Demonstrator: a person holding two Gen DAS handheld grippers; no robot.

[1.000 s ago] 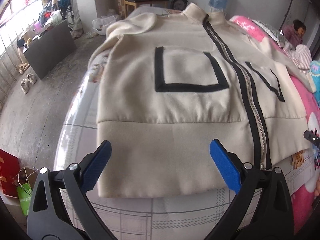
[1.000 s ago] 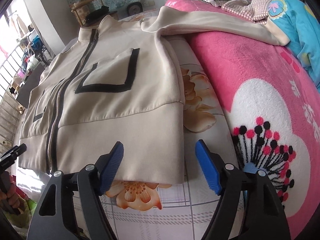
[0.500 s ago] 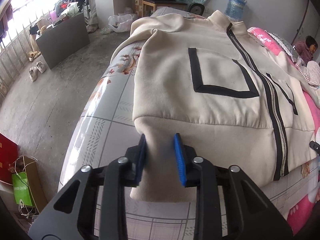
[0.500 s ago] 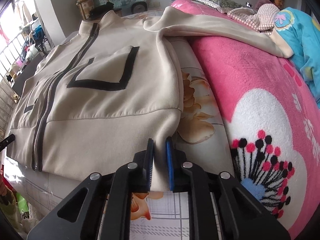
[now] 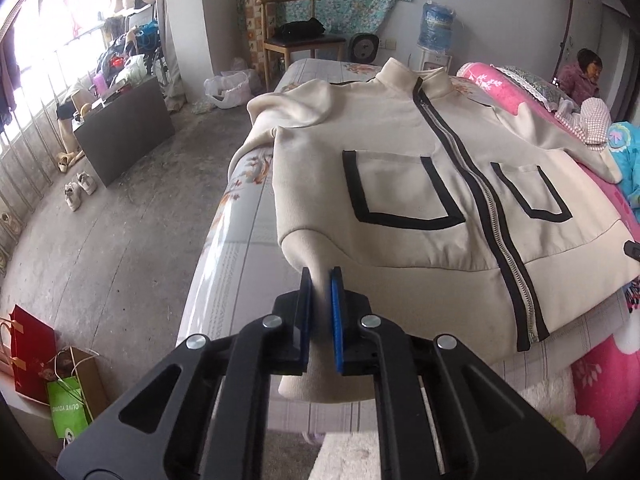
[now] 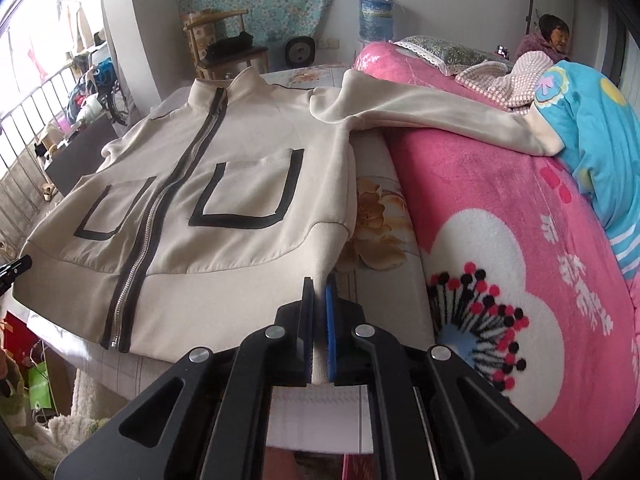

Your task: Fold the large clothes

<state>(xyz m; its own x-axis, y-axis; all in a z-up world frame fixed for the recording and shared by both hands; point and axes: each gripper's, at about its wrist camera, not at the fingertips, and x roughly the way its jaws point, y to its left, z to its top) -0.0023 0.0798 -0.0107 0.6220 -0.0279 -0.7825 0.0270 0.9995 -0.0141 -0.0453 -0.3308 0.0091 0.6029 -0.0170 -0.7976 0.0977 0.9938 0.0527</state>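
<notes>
Left gripper (image 5: 320, 280): your closing jaws pinch the jacket (image 5: 400, 184) hem.
Right gripper (image 6: 318, 292): you clamp the hem's other corner.

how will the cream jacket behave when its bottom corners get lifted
Probably floppy: the jacket already puckers where the left gripper pinches its hem. The sleeve draped over the pink blanket will likely trail behind. The thick fabric looks unlikely to slip.

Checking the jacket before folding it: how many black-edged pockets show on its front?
2. One pocket lies on one side of the zip, the other pocket on the opposite side. Both sit above the hem band of the jacket; none looks hidden.
</notes>
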